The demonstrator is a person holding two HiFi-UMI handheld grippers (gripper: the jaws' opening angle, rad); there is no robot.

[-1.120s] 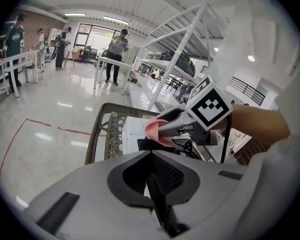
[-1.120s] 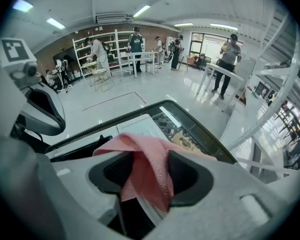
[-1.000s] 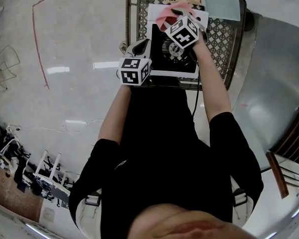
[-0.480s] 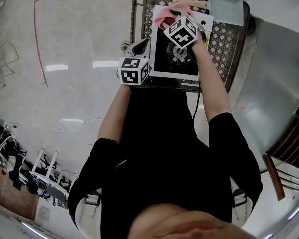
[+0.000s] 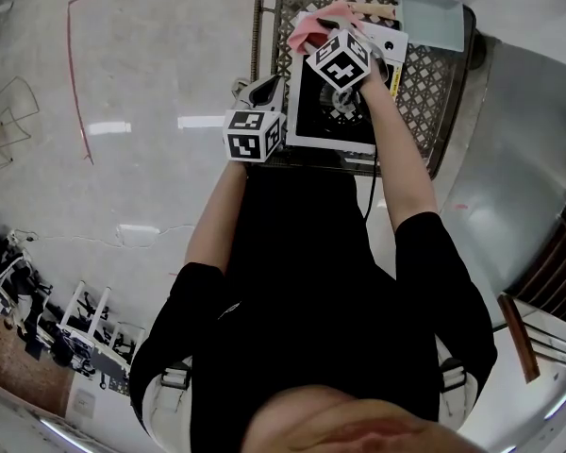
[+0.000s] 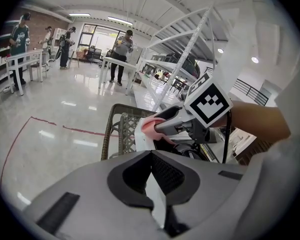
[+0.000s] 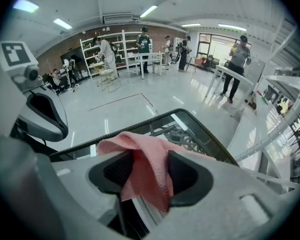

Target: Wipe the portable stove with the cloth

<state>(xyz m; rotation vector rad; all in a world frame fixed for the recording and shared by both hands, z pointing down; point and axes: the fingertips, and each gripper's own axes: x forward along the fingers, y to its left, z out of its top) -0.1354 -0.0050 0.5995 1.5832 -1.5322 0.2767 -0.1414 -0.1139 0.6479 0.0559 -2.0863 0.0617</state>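
We held the right gripper (image 7: 149, 174) closed on the pink cloth (image 7: 140, 151), a fold pinched between its jaws and the rest draped over them. The cloth sat over the far left corner of the portable stove (image 5: 311, 121), which stood on the lattice bench (image 5: 424, 74). Our left gripper (image 6: 151, 164) had its jaws together, empty, just beside the stove's near left edge.
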